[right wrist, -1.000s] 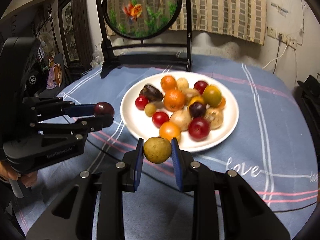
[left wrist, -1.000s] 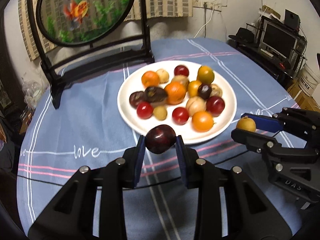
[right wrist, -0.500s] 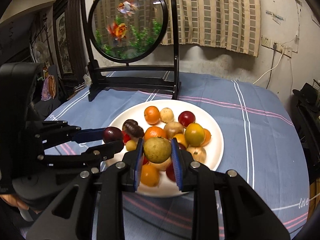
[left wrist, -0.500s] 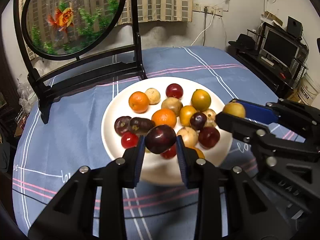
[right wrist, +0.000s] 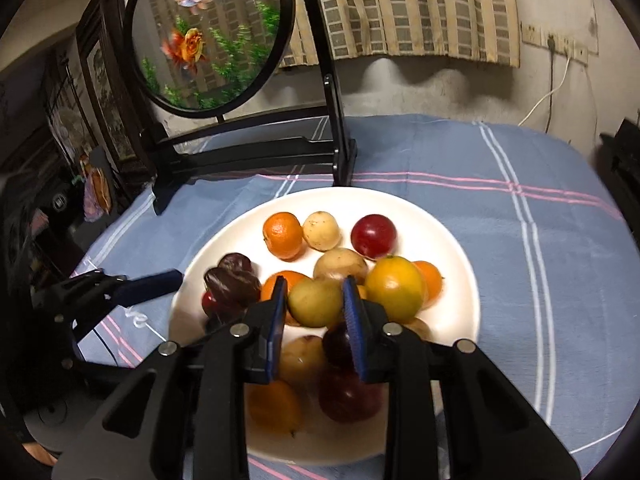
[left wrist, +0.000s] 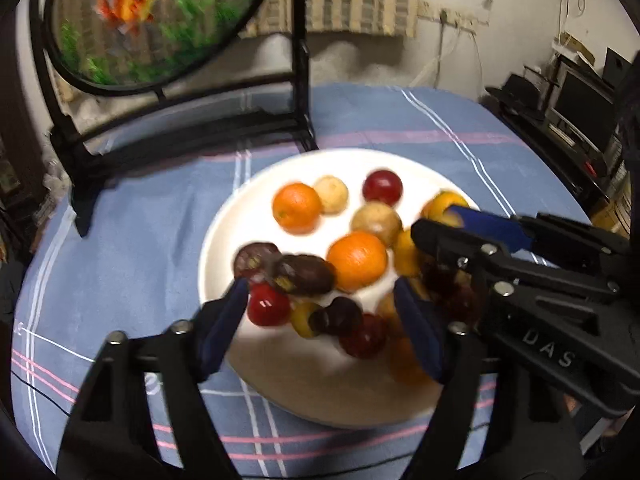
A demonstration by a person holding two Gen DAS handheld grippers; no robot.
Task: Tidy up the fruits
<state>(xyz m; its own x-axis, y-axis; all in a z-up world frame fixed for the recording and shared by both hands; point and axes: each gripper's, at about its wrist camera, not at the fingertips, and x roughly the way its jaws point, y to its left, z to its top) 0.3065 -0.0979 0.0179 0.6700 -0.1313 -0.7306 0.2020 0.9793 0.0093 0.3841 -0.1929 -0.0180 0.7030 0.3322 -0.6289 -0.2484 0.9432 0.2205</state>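
Note:
A white plate (left wrist: 224, 240) (right wrist: 444, 240) holds several oranges, red plums, brown and yellow fruits. My left gripper (left wrist: 322, 300) hangs over its near-left part. Its jaws are opening wide, and a dark plum (left wrist: 338, 316) sits blurred between the fingers, touched by neither pad, among the plate's fruit. My right gripper (right wrist: 314, 304) is over the plate's middle, shut on a yellow-green fruit (right wrist: 316, 302). Its jaws are just starting to open, with the pads still against the fruit. In the left wrist view the right gripper (left wrist: 440, 224) reaches in from the right.
A round goldfish screen (left wrist: 160, 20) (right wrist: 208, 36) on a black stand rises just behind the plate. The blue striped tablecloth (left wrist: 120, 260) covers the round table. A desk with a monitor (left wrist: 580, 100) stands beyond the table's right edge.
Both grippers moved forward from the table's near edge to over the plate. The left jaws spread and let go of the dark plum. The right still holds its yellow-green fruit.

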